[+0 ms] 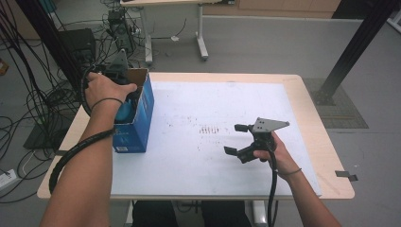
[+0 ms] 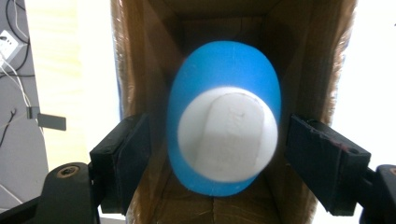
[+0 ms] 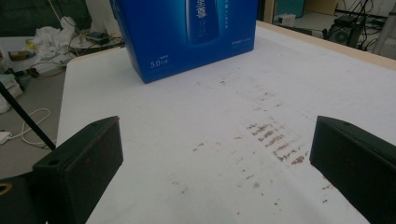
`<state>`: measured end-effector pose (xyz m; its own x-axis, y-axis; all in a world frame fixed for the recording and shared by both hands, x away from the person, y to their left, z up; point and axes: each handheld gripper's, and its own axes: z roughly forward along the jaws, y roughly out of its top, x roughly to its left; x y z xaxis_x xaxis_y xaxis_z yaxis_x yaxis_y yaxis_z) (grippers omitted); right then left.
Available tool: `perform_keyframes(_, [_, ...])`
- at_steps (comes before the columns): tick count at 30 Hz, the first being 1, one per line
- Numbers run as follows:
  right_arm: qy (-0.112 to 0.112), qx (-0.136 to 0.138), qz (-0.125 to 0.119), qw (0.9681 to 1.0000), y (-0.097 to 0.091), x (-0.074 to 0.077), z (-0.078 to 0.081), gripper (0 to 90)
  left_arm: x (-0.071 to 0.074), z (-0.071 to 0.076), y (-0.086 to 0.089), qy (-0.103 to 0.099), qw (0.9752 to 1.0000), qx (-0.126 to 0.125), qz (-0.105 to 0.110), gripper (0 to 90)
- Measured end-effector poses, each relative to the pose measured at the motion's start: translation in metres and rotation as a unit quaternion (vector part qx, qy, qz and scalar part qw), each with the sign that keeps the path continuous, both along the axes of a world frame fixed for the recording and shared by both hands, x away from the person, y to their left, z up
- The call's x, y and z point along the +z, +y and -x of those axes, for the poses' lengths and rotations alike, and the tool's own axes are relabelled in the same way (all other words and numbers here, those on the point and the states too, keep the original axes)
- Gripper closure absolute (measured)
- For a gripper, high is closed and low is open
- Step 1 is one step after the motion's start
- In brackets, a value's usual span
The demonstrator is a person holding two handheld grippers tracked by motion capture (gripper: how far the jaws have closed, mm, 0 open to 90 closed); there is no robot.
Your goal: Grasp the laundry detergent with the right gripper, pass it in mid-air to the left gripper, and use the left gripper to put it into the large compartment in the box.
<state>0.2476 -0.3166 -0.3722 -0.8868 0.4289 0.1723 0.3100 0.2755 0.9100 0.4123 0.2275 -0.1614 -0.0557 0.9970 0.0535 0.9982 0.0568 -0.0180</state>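
Inside the open top of the blue box (image 1: pixel 137 113), the left gripper (image 2: pixel 219 154) has its jaws apart on either side of a blue bottle (image 2: pixel 224 79) without touching it, while the right gripper (image 1: pixel 242 139), also spread wide, hovers over the white table (image 1: pixel 198 161).

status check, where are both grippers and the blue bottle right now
Left gripper at the open blue box, jaws apart, clear of the blue bottle inside. Right gripper open, empty over the white mat. Nothing in the way.
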Motion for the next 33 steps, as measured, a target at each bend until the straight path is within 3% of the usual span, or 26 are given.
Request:
perform_keyframes(9, [-0.006, 0.000, -0.001, 1.0000, 0.000, 0.002, 0.001, 2.5, 0.018, 0.004, 0.002, -0.013, 0.9999, 0.004, 0.001, 17.8])
perform_keyframes(22, [-0.004, 0.001, -0.001, 1.0000, 0.002, 0.002, 0.000, 2.5, 0.062, 0.016, 0.000, -0.057, 0.9983, -0.010, 0.005, 10.0])
perform_keyframes(28, [-0.004, 0.003, 0.002, 1.0000, 0.002, 0.004, -0.001, 2.5, 0.092, 0.024, -0.012, -0.082, 0.9957, -0.040, -0.017, 5.5])
perform_keyframes(33, [-0.004, 0.002, 0.003, 1.0000, 0.001, 0.004, -0.001, 2.5, 0.103, 0.030, -0.016, -0.095, 0.9937, -0.056, -0.016, 5.2])
